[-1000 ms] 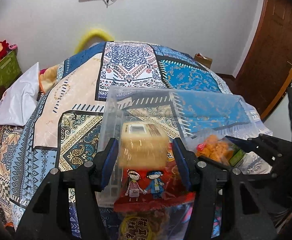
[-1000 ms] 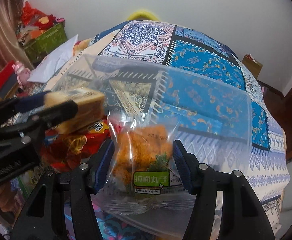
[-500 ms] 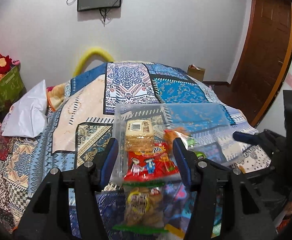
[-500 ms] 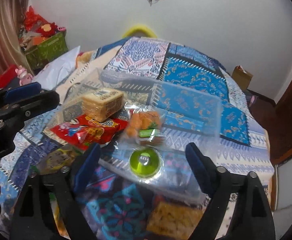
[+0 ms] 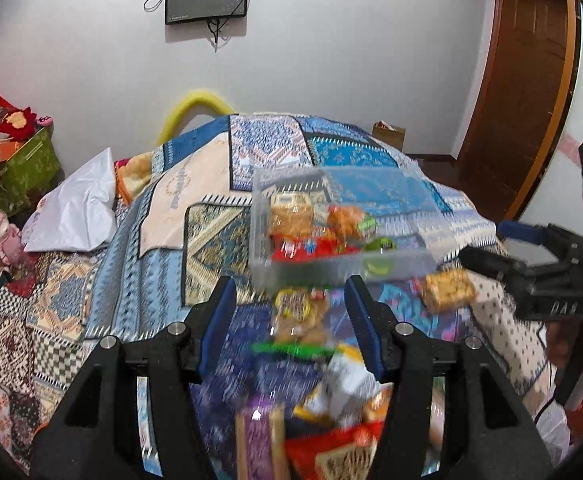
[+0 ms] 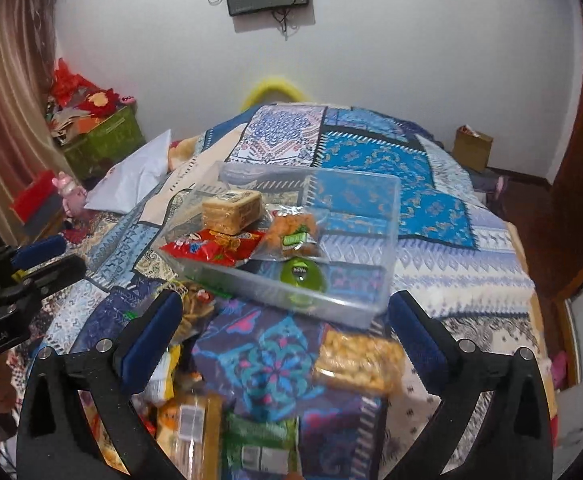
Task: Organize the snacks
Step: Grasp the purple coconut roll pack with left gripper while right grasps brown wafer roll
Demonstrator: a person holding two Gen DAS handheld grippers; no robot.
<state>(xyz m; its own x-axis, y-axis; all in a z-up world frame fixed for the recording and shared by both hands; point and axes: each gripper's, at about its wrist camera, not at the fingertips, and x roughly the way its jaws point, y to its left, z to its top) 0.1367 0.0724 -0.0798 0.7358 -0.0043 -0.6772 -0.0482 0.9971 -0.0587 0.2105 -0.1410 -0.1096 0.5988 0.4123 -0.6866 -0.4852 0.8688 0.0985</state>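
A clear plastic bin sits on the patterned bedspread. It holds a tan cracker pack, a red snack bag, an orange snack bag and a green round item. More loose snack packs lie on the bed nearer to me, among them a yellow pack and a clear cookie bag. My left gripper is open and empty above the loose snacks. My right gripper is wide open and empty, in front of the bin.
The bedspread covers the whole bed. A white pillow lies at the left. A green box of red decorations stands left of the bed. A wooden door is at the right, a cardboard box on the floor.
Both grippers have let go of their snacks in the bin and pulled back and up. The right gripper opened wide. More loose snacks have come into view.
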